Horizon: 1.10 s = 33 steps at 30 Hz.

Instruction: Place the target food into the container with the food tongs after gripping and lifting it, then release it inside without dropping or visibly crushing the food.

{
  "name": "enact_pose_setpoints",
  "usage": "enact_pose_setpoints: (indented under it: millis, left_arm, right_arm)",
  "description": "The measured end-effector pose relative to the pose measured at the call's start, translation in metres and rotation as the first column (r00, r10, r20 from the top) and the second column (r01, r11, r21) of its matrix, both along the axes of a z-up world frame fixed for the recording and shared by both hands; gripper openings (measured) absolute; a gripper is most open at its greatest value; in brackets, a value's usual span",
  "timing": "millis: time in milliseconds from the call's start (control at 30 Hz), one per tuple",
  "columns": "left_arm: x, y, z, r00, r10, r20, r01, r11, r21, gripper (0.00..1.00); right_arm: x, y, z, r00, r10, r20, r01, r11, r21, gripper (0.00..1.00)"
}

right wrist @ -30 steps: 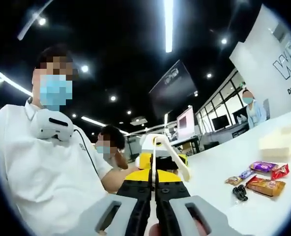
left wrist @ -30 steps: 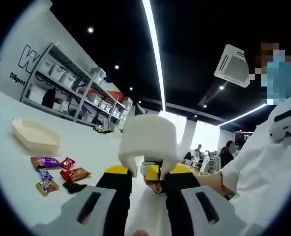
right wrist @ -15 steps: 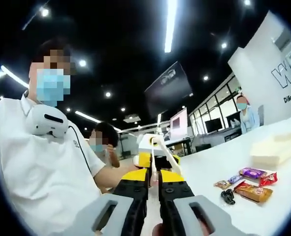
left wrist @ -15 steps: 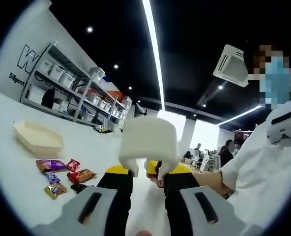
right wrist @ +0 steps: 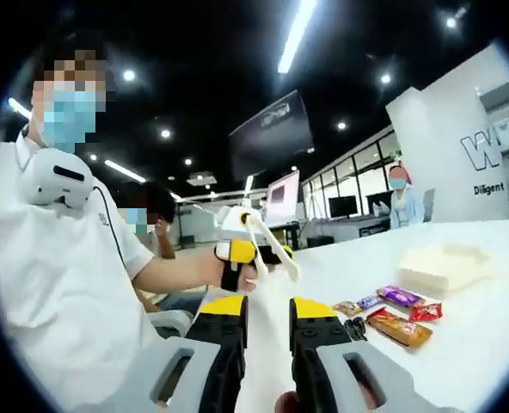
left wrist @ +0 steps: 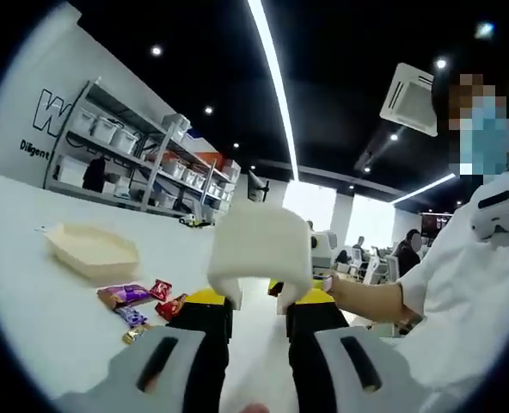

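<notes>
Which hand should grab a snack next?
Left. The left gripper holds the white plastic food tongs, with the wrapped snack packets lying on the white table ahead of it. The right gripper is open and holds nothing.

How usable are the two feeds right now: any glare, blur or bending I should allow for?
Left gripper view: the tongs sit very close, a soft, washed-out white block; the ceiling strip light glares and curves with the fisheye; the snacks and container look small but legible. Right gripper view: the snacks are fairly sharp, the container is pale against the white table, and the lights bloom.
</notes>
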State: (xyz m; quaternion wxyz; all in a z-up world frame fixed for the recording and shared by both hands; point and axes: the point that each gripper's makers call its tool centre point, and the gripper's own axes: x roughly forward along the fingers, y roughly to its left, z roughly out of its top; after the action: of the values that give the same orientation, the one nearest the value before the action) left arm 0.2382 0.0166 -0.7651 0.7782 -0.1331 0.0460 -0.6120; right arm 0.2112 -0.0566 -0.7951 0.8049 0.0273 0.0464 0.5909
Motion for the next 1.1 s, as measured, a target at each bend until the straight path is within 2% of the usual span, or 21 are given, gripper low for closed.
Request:
enact_pose_setpoints:
  millis: [67,200,367,533,633,700,1100]
  left_arm:
    - [0.004,0.003,-0.001,1.000,0.010,0.005,-0.010,1.000,0.013,0.23]
    - [0.012,0.008,-0.003,0.999,0.030,0.011,-0.030,0.999,0.038,0.23]
    - [0.019,0.013,-0.008,0.999,0.049,0.021,-0.050,0.996,0.071,0.23]
    - [0.026,0.017,-0.009,0.997,0.065,0.031,-0.068,0.993,0.097,0.23]
    - [0.030,0.018,-0.010,0.997,0.069,0.042,-0.074,0.990,0.119,0.23]
    - [0.033,0.019,-0.011,0.996,0.069,0.049,-0.075,0.988,0.132,0.23]
    - [0.049,0.026,-0.019,0.994,0.085,0.073,-0.098,0.975,0.201,0.23]
  right_arm:
    - [0.008,-0.005,-0.014,0.998,-0.057,0.015,0.058,0.992,-0.109,0.17]
    - [0.014,-0.010,-0.028,0.994,-0.111,0.004,0.110,0.973,-0.203,0.22]
    - [0.019,-0.015,-0.024,0.986,-0.164,0.024,0.165,0.955,-0.246,0.28]
    - [0.020,-0.017,-0.024,0.980,-0.196,0.038,0.197,0.921,-0.336,0.34]
    - [0.019,-0.015,-0.023,0.979,-0.202,0.037,0.202,0.912,-0.357,0.35]
    - [0.020,-0.016,-0.024,0.976,-0.216,0.039,0.214,0.898,-0.384,0.37]
    - [0.022,-0.022,-0.021,0.965,-0.258,0.038,0.249,0.870,-0.425,0.44]
